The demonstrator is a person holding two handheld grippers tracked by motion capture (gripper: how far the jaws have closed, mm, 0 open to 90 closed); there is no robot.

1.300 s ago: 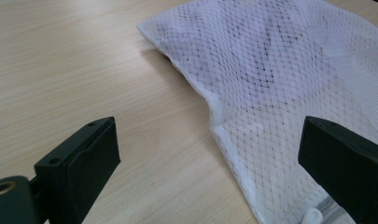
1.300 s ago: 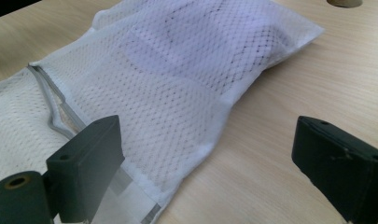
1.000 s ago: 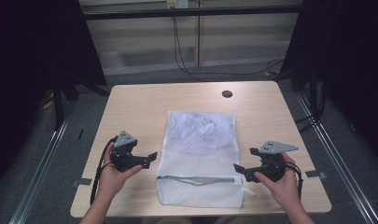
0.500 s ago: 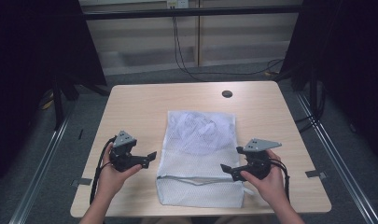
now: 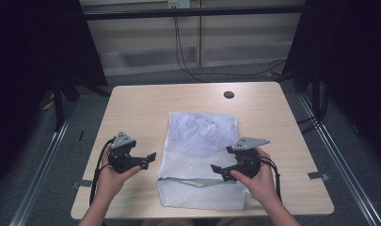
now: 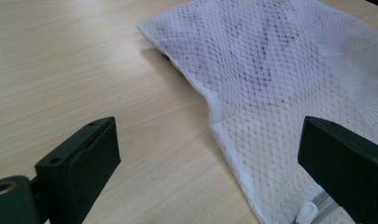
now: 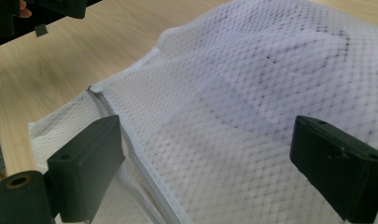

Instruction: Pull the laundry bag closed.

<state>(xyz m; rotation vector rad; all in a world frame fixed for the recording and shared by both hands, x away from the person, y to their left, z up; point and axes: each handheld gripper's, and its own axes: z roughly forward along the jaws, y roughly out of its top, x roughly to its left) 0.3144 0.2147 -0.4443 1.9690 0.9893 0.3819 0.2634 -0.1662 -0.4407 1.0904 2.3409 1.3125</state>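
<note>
Mesh laundry bag [image 5: 201,155], white and holding a pale cloth, lies flat on the near middle of the wooden surface [image 5: 141,108], its zipper [image 5: 197,181] running across near the front edge. Right tongs [image 5: 218,169] hover over the bag's right part just above the zipper, jaws wide apart, gripping nothing. Left tongs [image 5: 150,157] sit just beside the bag's left edge, over bare wood, jaws likewise spread and empty. A small dark disc [image 5: 229,94] rests near the far edge.
</note>
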